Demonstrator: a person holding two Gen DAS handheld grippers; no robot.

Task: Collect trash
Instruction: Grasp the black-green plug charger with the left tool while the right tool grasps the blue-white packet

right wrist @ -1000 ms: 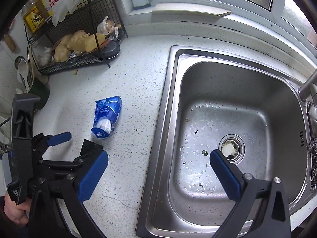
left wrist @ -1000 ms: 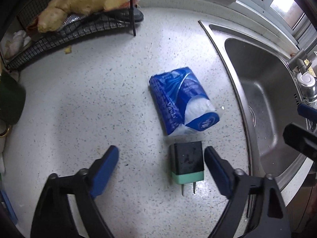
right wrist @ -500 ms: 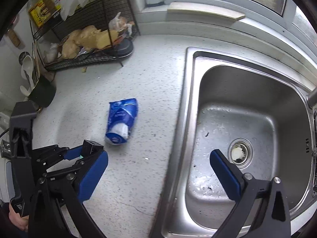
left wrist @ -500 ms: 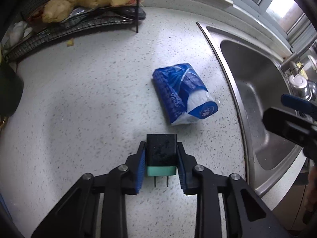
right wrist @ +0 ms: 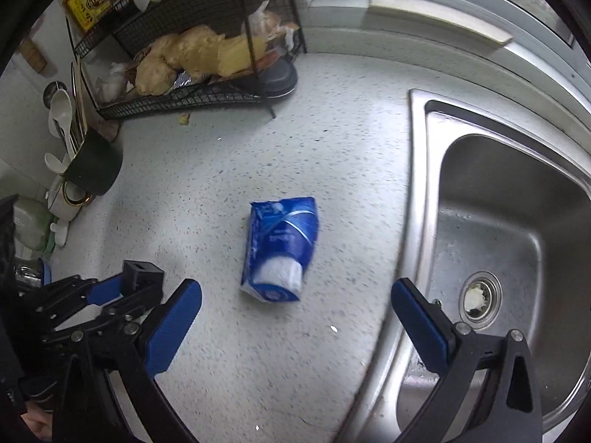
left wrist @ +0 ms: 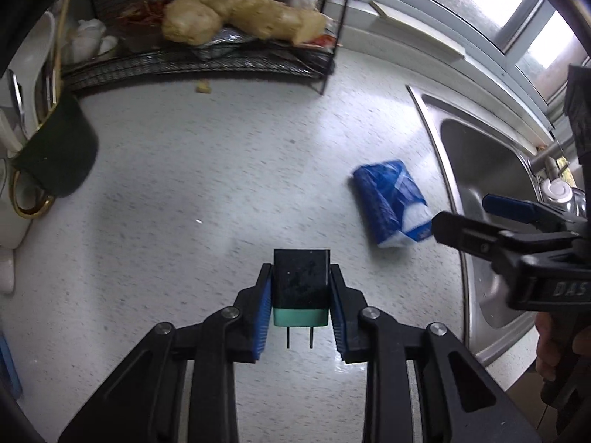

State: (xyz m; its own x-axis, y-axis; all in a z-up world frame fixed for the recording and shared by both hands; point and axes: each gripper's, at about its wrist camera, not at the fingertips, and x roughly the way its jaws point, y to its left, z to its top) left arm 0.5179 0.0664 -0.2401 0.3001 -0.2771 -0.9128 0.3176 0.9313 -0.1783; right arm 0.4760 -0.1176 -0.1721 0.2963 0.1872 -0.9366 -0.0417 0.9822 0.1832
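Note:
My left gripper is shut on a black charger plug with a green base, held above the speckled counter, prongs pointing back at me. It also shows in the right wrist view. A blue and white tissue pack lies on the counter to the right of it, beside the sink. In the right wrist view the tissue pack lies ahead between my open right gripper's fingers, which are empty. The right gripper's fingertips reach in at the right of the left wrist view.
A steel sink lies right of the counter. A black wire rack with ginger roots stands at the back left. A dark green cup with utensils and white cups stand at the left. A small yellow scrap lies by the rack.
My left gripper closed on the charger plug and lifted it off the counter, moving left. My right gripper swung left from over the sink toward the tissue pack.

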